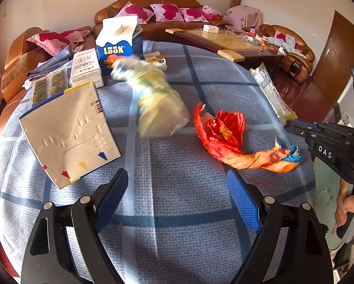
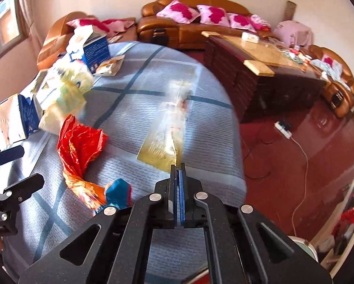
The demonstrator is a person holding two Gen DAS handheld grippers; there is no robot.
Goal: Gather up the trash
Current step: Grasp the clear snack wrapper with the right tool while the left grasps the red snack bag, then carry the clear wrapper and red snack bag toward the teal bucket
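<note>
Clear wrapper (image 2: 167, 130) at table edge, pinched by right gripper (image 2: 179, 165)

The cloth (image 1: 177, 201) was grey-blue with dark-blue crossing stripes; on it, a red-orange wrapper (image 1: 226, 135) with a blue tip lay beside a yellowish bottle (image 1: 158, 104).

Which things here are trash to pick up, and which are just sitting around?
Trash for the job:
clear wrapper, pinched in the right gripper
red wrapper
crumpled plastic bottle

Just lying about:
sofa
pink cushions
coffee table
</note>
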